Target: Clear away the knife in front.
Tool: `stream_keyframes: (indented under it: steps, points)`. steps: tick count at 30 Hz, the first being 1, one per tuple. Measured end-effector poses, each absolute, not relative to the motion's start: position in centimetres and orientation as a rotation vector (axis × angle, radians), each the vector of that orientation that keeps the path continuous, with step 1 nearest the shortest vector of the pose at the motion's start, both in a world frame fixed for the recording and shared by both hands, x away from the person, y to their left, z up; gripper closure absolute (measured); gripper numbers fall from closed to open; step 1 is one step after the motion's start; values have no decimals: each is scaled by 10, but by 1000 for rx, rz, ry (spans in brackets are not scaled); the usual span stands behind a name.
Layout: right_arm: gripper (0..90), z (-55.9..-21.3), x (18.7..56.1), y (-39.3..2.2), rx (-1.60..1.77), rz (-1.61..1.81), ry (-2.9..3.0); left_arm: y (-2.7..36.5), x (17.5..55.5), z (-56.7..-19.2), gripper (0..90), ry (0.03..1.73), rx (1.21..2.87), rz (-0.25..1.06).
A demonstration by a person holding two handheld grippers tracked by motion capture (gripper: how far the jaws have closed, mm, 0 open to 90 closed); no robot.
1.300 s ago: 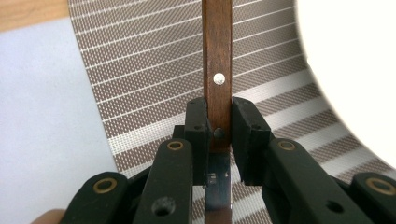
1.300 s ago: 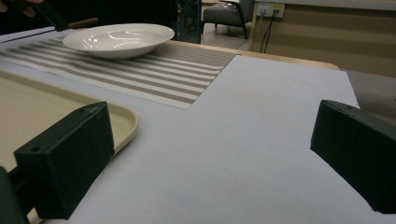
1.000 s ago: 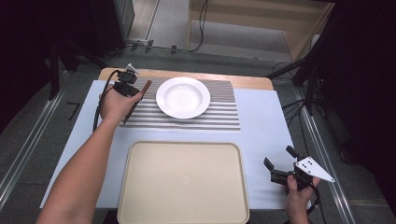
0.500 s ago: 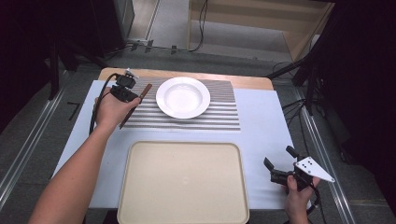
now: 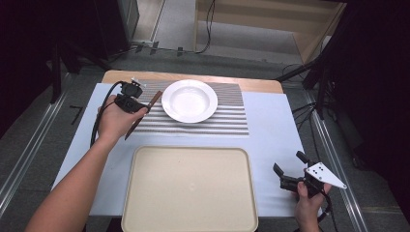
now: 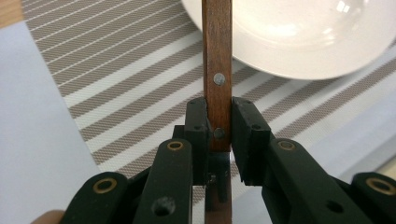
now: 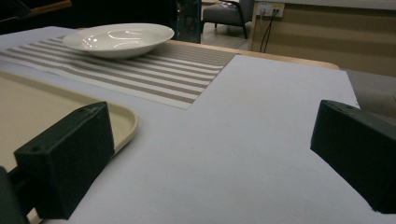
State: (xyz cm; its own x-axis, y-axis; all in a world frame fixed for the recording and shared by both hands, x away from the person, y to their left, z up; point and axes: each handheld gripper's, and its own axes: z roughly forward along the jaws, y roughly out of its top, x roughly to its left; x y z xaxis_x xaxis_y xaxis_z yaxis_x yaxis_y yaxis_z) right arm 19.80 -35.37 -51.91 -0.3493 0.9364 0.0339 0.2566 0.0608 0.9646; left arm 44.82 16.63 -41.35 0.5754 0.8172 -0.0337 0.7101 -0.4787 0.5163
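— Left gripper?
— Pinching a riveted wooden handle, held over the striped placemat beside the white plate.
— Right gripper?
— Spread wide, empty, near the beige tray.

Left gripper clamped, forearm outstretched — right gripper wide-jawed, low by the body.

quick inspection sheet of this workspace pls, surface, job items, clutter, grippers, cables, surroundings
surface: table under a pale sheet, striped placemat at the far side
job's things: wooden-handled utensil lifted beside the white plate; beige tray bare
clutter: nothing seen
grippers: left gripper shut on the utensil handle; right gripper open, low over the sheet
cables: black cable loops from the left gripper; more on the floor behind
surroundings: dark room, wooden furniture behind
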Motion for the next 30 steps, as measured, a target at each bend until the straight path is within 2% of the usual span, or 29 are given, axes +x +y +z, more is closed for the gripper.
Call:
stream_keyframes:
  steps: [30]
  points:
    - [0,-519,198,-353,1206,1316,1687,146,364,-421,772,1039,2375,271]
